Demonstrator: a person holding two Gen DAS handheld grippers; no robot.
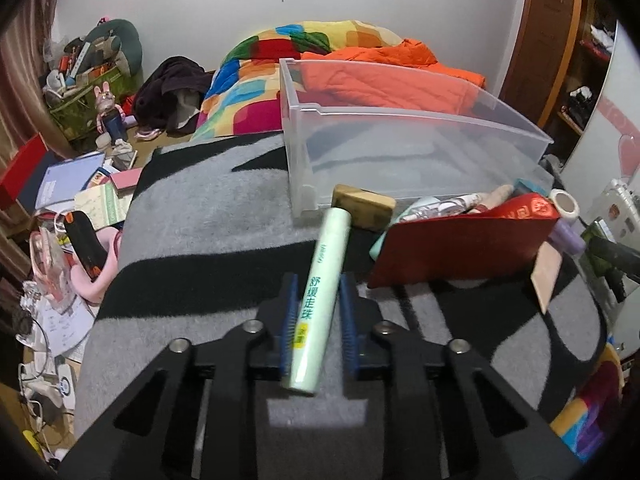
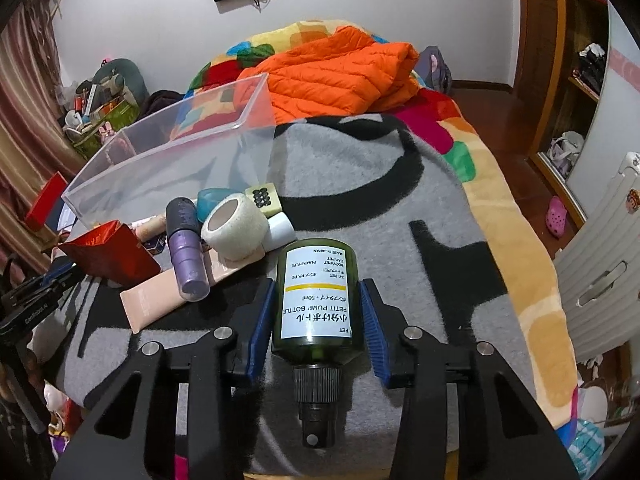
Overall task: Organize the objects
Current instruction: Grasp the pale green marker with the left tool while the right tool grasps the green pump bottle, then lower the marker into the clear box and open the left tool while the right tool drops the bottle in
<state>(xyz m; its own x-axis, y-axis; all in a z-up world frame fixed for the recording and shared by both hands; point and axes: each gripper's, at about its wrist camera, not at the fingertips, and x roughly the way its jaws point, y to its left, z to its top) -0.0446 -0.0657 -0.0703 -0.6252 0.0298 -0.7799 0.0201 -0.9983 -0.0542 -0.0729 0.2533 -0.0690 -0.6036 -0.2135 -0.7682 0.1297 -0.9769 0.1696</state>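
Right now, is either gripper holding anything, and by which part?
Neither grip is confirmed. The left gripper brackets the pale green tube's lower half; the right gripper brackets the green pump bottle's body; gaps show.

Clear glossy plastic bin (image 1: 400, 132); fuzzy matt grey-black blanket (image 2: 400, 216); glossy dark green plastic bottle (image 2: 316, 300), paper-labelled; smooth pale green tube (image 1: 320, 300); shiny red foil pouch (image 1: 460, 248).

A grey fleece blanket (image 2: 360, 184) bears black markings; the round plastic pump bottle (image 2: 316, 300) is dark green, white-labelled.
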